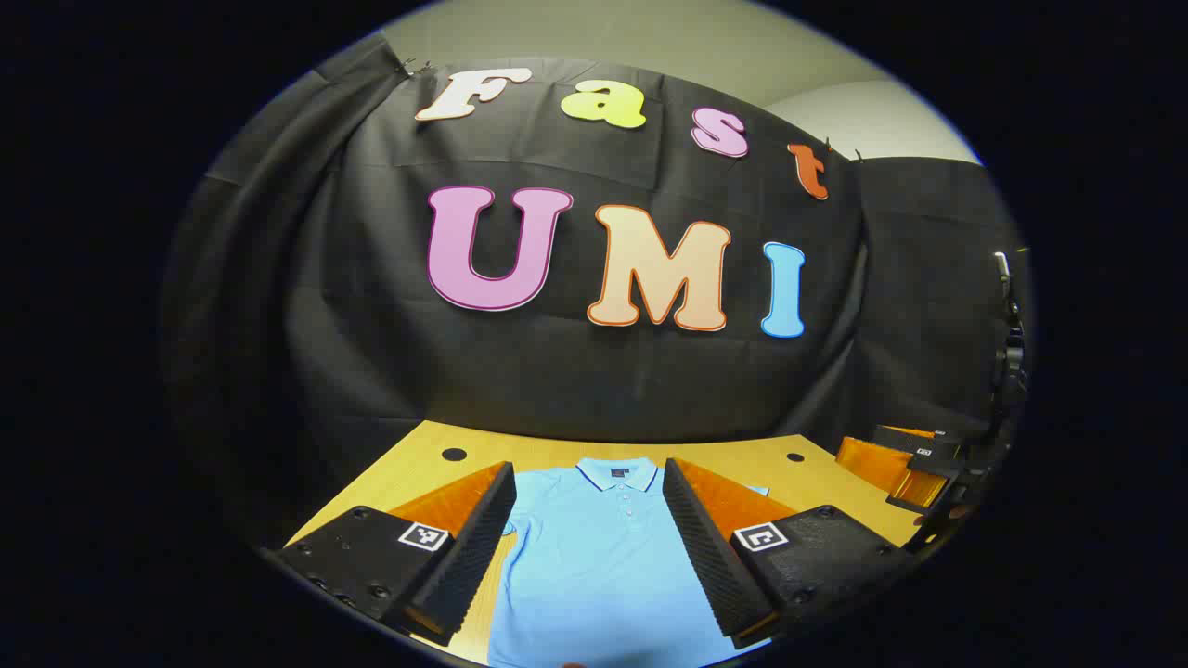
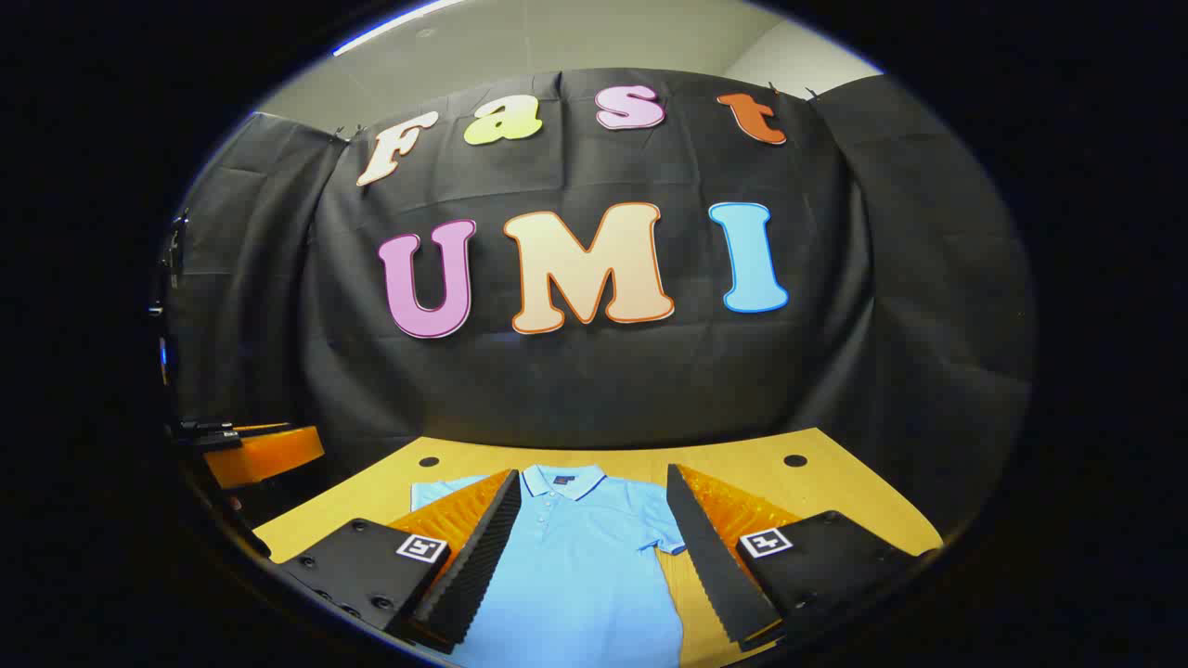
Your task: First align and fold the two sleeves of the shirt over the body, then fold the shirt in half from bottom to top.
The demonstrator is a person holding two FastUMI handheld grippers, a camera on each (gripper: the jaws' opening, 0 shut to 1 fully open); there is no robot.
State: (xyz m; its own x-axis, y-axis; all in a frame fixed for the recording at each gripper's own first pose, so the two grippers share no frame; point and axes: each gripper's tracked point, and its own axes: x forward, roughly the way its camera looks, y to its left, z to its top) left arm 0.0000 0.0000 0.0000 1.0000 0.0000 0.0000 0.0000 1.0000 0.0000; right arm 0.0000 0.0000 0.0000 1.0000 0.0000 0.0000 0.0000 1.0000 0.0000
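**Both grippers open above an unfolded blue shirt**

In the left gripper view, the left gripper has its two fingers spread wide apart with nothing between them; one finger stands at the lower left and the other at the lower right. Seen through the gap, the shirt lies flat on the table, a light blue polo with its collar pointing away toward the booth wall and a short row of buttons running down from it. The fingers sit above the cloth rather than on it, as far as the view lets one tell. At the far right edge of this view the right gripper shows, off to the side of the shirt; whether its fingers are apart cannot be judged from here.

In the right gripper view, the right gripper is likewise parted wide, holding nothing, with one finger at the lower left. Between the fingers the shirt lies on the wooden table, collar at the far end. One short sleeve lies spread out to the side, unfolded, and the edge of the other sleeve peeks out beyond the opposite finger. At the left edge of this view part of the left gripper is visible, well apart from the shirt.

Two small dark holes mark the table near its far edge, just ahead of the black cloth wall.
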